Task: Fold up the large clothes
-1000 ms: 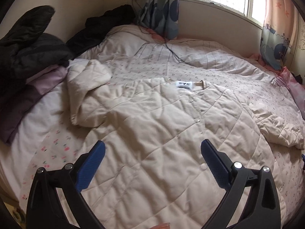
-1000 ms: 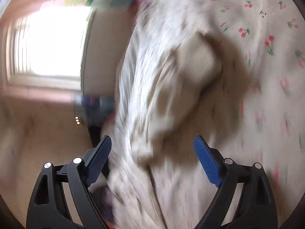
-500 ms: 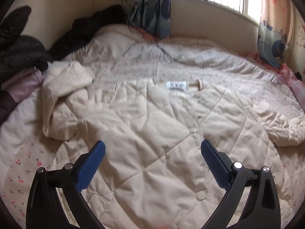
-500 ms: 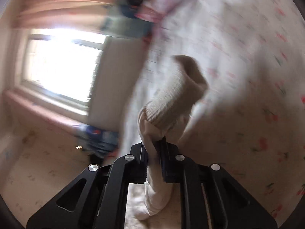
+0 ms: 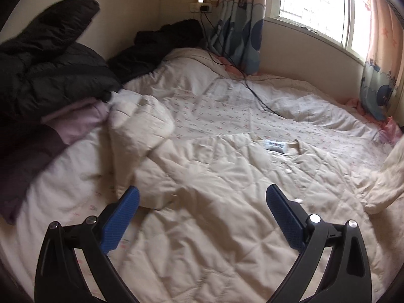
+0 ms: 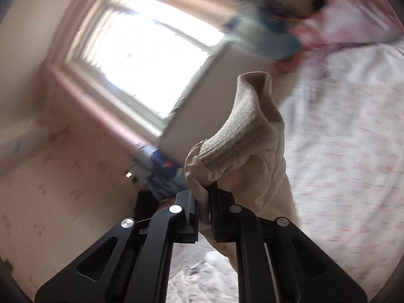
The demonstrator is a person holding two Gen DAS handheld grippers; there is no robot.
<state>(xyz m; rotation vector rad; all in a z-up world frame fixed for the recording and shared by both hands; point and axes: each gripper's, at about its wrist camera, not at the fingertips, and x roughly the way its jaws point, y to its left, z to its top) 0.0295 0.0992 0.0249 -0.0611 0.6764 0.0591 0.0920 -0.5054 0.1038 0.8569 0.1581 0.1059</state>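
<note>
The quilted jacket's [image 5: 227, 189] ribbed cuff [image 6: 242, 131] is clamped in the right gripper [image 6: 205, 202]; the left gripper [image 5: 202, 217] is held wide. Sleeve-folding is likely underway.

Bedroom w/ cream walls [image 5: 151, 5]; bright window [image 5: 315, 7] at upper right, daylight coming in, patterned curtains [image 5: 242, 32] on both sides. Bed [image 5: 227, 106] fills most of the view, floral-print sheet. Wall outlet [image 5: 203, 6] w/ a lit plug near the corner, black cable [image 5: 252, 91] trailing down onto the bed.
</note>
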